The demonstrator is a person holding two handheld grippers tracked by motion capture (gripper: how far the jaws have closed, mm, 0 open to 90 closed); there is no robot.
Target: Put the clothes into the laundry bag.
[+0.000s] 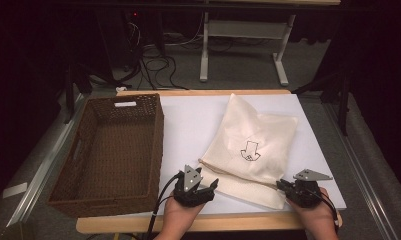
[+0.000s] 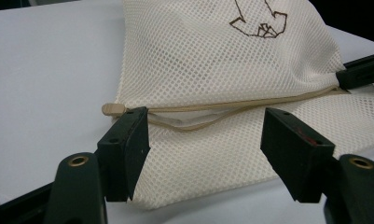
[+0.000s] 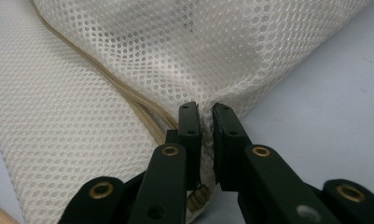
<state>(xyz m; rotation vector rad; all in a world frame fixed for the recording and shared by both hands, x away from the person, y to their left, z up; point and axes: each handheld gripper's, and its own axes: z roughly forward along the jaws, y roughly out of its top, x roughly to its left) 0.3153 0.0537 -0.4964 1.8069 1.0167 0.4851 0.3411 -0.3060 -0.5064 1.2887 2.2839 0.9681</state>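
Mesh bag (image 3: 128, 70) sits pinched in right hand-held gripper (image 3: 207, 112), straddled by spread left hand-held gripper (image 2: 203, 140).

Mesh bag (image 1: 248, 150): cream, fine honeycomb weave, small dark line-drawn emblem (image 1: 249, 152) near its middle. Lies flat on the white table, right of centre, tilted, one upper corner folded to a point toward the far edge. Tan zipper (image 2: 231, 106) runs across the near part, partly open, with a slack loop of tape sagging below it; tan end tab (image 2: 112, 109) at the left end. A strip of mesh lies below the zipper toward the near table edge. Right near corner (image 3: 205, 116) is bunched and pinched into a ridge; the rest rests slack.
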